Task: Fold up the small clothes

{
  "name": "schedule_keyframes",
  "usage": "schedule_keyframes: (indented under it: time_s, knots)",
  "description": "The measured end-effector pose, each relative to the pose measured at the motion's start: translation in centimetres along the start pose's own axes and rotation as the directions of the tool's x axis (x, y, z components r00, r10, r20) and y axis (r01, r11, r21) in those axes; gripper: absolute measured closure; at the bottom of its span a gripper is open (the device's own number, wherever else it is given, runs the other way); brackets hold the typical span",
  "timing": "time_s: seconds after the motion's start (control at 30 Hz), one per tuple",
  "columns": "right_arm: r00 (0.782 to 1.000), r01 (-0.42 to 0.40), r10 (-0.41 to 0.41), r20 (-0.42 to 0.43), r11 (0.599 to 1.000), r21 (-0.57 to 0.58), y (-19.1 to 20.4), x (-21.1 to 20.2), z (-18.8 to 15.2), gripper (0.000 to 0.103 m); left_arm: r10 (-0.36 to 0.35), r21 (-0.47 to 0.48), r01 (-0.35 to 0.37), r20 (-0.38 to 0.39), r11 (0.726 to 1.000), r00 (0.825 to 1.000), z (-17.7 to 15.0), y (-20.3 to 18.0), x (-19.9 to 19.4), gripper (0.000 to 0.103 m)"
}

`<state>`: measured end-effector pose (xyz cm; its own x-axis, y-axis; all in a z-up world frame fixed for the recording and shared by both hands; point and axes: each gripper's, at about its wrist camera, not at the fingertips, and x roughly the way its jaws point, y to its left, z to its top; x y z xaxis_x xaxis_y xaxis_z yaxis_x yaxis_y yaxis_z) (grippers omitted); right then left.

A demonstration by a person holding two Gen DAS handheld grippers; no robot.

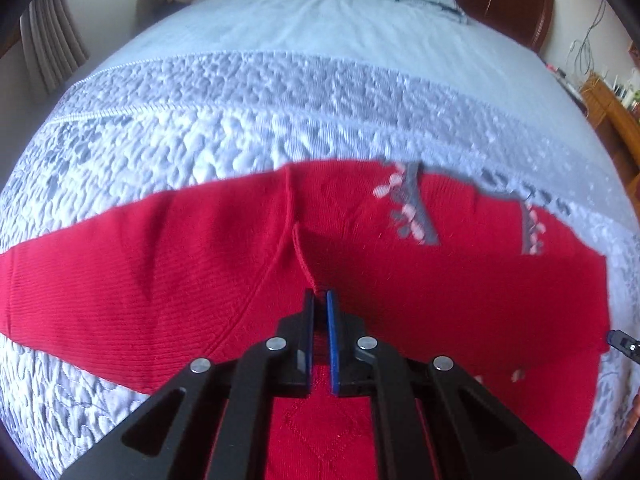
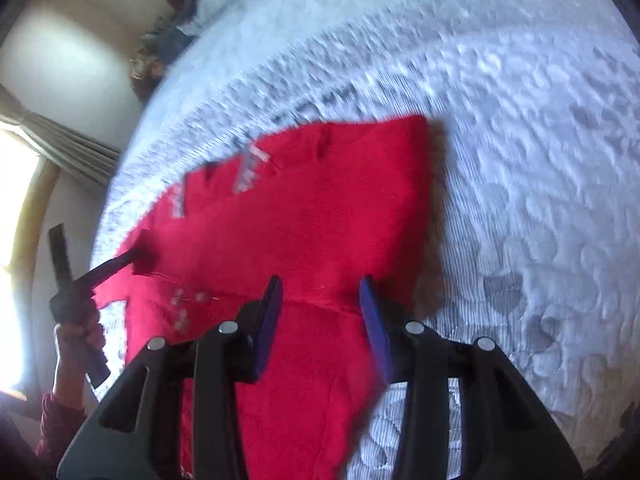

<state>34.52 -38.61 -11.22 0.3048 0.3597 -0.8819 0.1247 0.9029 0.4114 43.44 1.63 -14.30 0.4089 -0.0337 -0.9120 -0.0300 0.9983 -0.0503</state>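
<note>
A small red knitted garment with grey and pink marks lies spread on the quilted bed cover. My left gripper is shut on a raised fold of the red garment near its middle. In the right wrist view the same red garment lies below my right gripper, which is open and empty just above the cloth. The left gripper also shows there at the garment's left edge, held by a hand.
The bed cover stretches wide to the right. A pale blue sheet and pillows lie at the far end by a brown headboard. Curtains and a bright window are to the left; wooden furniture stands at the right.
</note>
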Motion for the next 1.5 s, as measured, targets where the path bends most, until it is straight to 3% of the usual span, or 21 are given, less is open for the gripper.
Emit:
schedule_keyframes:
  time_s: [0.1, 0.27, 0.3, 0.37, 0.4, 0.43, 0.53, 0.63, 0.67, 0.73, 0.83, 0.97, 1.07, 1.17, 1.23, 1.27, 1.3, 1.37, 1.4, 1.5]
  knots:
    - [0.998, 0.060, -0.061, -0.024, 0.998, -0.013, -0.7, 1.5, -0.3, 0.071, 0.042, 0.022, -0.042, -0.021, 0.999, 0.999, -0.9, 0.2, 1.7, 0.096]
    - [0.997, 0.077, -0.077, -0.025, 0.997, -0.001, -0.4, 1.1, -0.5, 0.071, 0.016, -0.004, -0.016, -0.021, 1.000, 1.000, -1.1, 1.0, 1.3, 0.089]
    - [0.997, 0.073, -0.073, -0.014, 0.997, 0.003, 0.0, 0.3, -0.7, 0.068, 0.008, -0.028, -0.009, -0.020, 1.000, 1.000, -1.2, 1.5, 0.4, 0.077]
    - [0.998, 0.059, -0.058, 0.020, 0.998, -0.035, 1.3, -1.4, -1.7, 0.050, -0.022, -0.068, 0.024, 0.020, 0.997, 1.000, -1.4, 3.6, -2.3, 0.047]
    - [0.998, 0.063, -0.061, 0.033, 0.996, -0.059, 2.1, -2.1, -2.2, 0.050, -0.019, -0.074, 0.021, 0.038, 0.997, 0.999, -1.7, 4.5, -3.3, 0.025]
    - [0.997, 0.064, -0.060, 0.045, 0.995, -0.082, 2.7, -2.8, -2.8, 0.050, 0.002, -0.084, 0.004, 0.068, 0.996, 0.998, -2.1, 6.4, -4.9, 0.023]
    - [0.998, 0.039, -0.033, 0.051, 0.992, -0.120, 4.1, -4.1, -4.5, 0.050, 0.068, -0.130, -0.061, 0.057, 0.990, 0.996, -3.2, 12.7, -7.0, 0.023]
    - [0.998, 0.060, -0.054, 0.043, 0.985, -0.162, 5.5, -3.8, -5.6, 0.050, 0.158, -0.260, -0.155, -0.010, 0.953, 0.987, -4.9, 20.8, -7.5, 0.025]
    - [0.997, 0.070, -0.063, 0.042, 0.983, -0.172, 5.9, -3.5, -5.8, 0.049, 0.177, -0.301, -0.177, -0.028, 0.937, 0.984, -5.3, 22.7, -7.5, 0.026]
    - [0.997, 0.071, -0.066, 0.034, 0.979, -0.189, 6.6, -2.8, -6.2, 0.050, 0.197, -0.432, -0.203, -0.059, 0.879, 0.979, -6.7, 28.4, -7.8, 0.029]
    - [0.998, 0.063, -0.061, 0.014, 0.981, -0.184, 7.2, -1.6, -6.7, 0.050, 0.214, -0.552, -0.225, -0.085, 0.803, 0.973, -8.1, 34.0, -8.0, 0.029]
    - [0.998, 0.069, -0.070, 0.001, 0.982, -0.174, 7.8, -0.6, -6.8, 0.050, 0.185, -0.646, -0.183, -0.066, 0.741, 0.981, -8.2, 38.6, -7.5, 0.030]
    - [0.996, 0.083, -0.084, 0.002, 0.981, -0.178, 8.4, -0.3, -6.8, 0.050, 0.190, -0.661, -0.164, -0.033, 0.732, 0.981, -7.2, 39.3, -7.4, 0.035]
    - [0.995, 0.095, -0.094, 0.014, 0.977, -0.189, 8.8, -0.5, -6.7, 0.050, 0.210, -0.674, -0.169, -0.021, 0.719, 0.977, -6.4, 39.4, -7.0, 0.047]
    - [0.995, 0.103, -0.100, 0.026, 0.974, -0.200, 9.0, -0.8, -6.7, 0.050, 0.228, -0.691, -0.171, -0.010, 0.702, 0.974, -5.6, 40.1, -6.2, 0.071]
    - [0.994, 0.108, -0.103, 0.034, 0.973, -0.206, 9.1, -1.0, -6.8, 0.050, 0.226, -0.701, -0.158, 0.005, 0.695, 0.974, -5.6, 40.3, -6.2, 0.076]
    - [0.994, 0.112, -0.106, 0.040, 0.971, -0.211, 9.2, -1.2, -6.9, 0.050, 0.220, -0.717, -0.130, 0.034, 0.685, 0.975, -5.6, 40.4, -6.4, 0.088]
    - [0.992, 0.121, -0.113, 0.046, 0.968, -0.220, 9.1, -1.5, -7.2, 0.050, 0.219, -0.727, -0.092, 0.082, 0.680, 0.972, -5.4, 40.3, -7.0, 0.092]
    - [0.992, 0.125, -0.117, 0.050, 0.967, -0.223, 9.1, -1.6, -7.4, 0.050, 0.230, -0.720, -0.077, 0.117, 0.689, 0.966, -5.3, 39.8, -7.6, 0.093]
    - [0.993, 0.116, -0.106, 0.054, 0.968, -0.223, 8.7, -2.0, -8.1, 0.050, 0.235, -0.655, -0.039, 0.213, 0.754, 0.948, -4.2, 37.0, -9.7, 0.093]
